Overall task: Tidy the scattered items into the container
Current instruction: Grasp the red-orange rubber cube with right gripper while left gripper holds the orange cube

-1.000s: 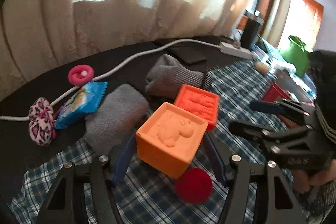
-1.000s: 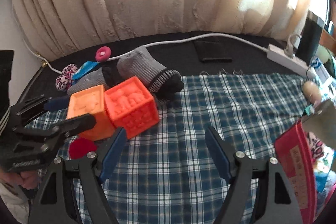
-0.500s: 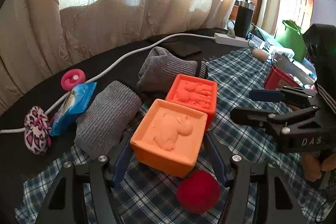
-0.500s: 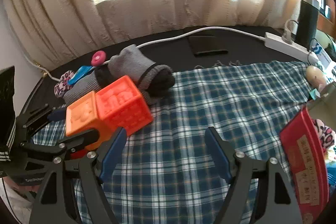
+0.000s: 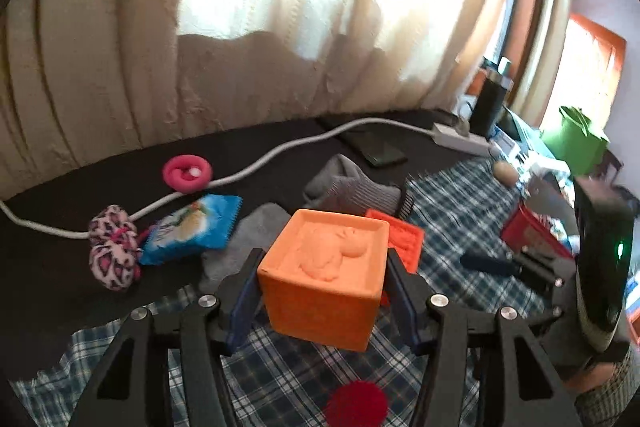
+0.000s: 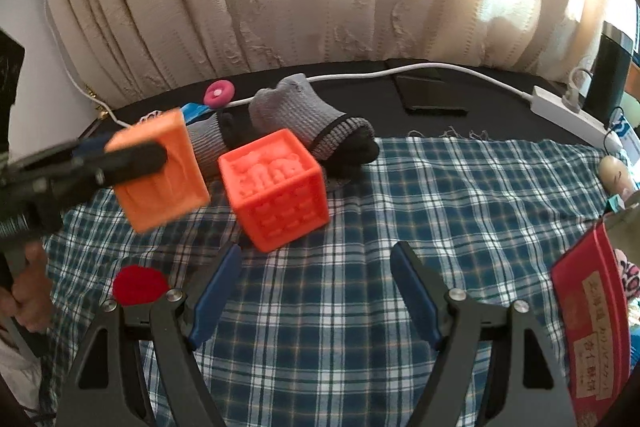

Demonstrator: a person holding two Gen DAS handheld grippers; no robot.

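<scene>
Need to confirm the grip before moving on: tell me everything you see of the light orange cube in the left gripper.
The light orange soft-looking cube has a raised animal relief on its top face. The left gripper, whose jaws have just been closing, clamps its two sides. It hangs tilted, lifted clear of the blue checked cloth, beside the darker orange cube.

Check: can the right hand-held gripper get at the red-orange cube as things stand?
Probably yes. The right hand-held gripper is open and empty, with the red-orange cube just ahead on bare checked cloth. The left hand-held gripper holds the light orange cube off to one side.
</scene>
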